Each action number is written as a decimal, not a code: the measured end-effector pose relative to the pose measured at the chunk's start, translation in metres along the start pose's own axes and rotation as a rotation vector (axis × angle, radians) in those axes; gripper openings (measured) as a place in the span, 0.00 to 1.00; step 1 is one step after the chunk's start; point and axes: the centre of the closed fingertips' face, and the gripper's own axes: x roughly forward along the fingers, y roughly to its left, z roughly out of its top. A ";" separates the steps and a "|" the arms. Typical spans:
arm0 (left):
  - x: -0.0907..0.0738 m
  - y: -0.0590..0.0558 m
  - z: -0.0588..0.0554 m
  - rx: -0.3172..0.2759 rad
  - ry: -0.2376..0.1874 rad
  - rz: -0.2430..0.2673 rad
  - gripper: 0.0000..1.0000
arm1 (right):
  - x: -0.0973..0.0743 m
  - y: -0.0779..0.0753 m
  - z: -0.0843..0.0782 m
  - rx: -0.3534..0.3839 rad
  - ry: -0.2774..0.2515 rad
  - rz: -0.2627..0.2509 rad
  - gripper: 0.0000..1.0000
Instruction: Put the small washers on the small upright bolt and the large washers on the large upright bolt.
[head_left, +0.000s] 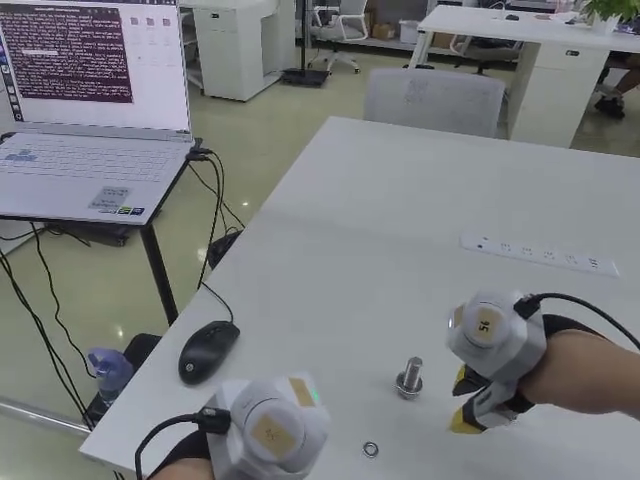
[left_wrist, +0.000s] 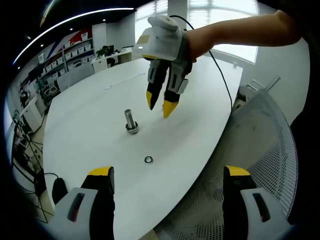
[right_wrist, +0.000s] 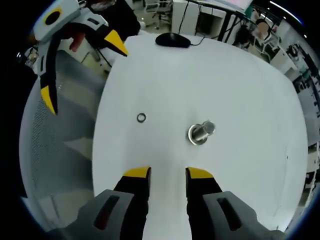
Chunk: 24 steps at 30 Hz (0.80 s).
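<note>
Head view: bolt (head_left: 409, 378) upright on counter (head_left: 400, 220), one washer (head_left: 370, 449) flat at its 7 o'clock, R claw (head_left: 463, 402) at 3 o'clock, jaws narrowly parted, empty; L claw (left_wrist: 167, 172) spread wide, empty.

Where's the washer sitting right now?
In the head view, the washer lies flat on the white table near its front edge, just left of the upright bolt, not touching it.
</note>
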 end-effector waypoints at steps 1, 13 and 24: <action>0.000 0.000 0.000 0.000 -0.001 -0.002 0.90 | 0.001 0.001 0.002 -0.003 -0.004 0.003 0.29; 0.003 0.001 -0.004 0.000 -0.009 -0.014 0.89 | 0.021 0.019 0.031 -0.059 -0.028 0.046 0.29; 0.001 0.004 -0.012 0.007 -0.003 -0.011 0.89 | 0.047 0.035 0.056 -0.148 -0.040 0.072 0.28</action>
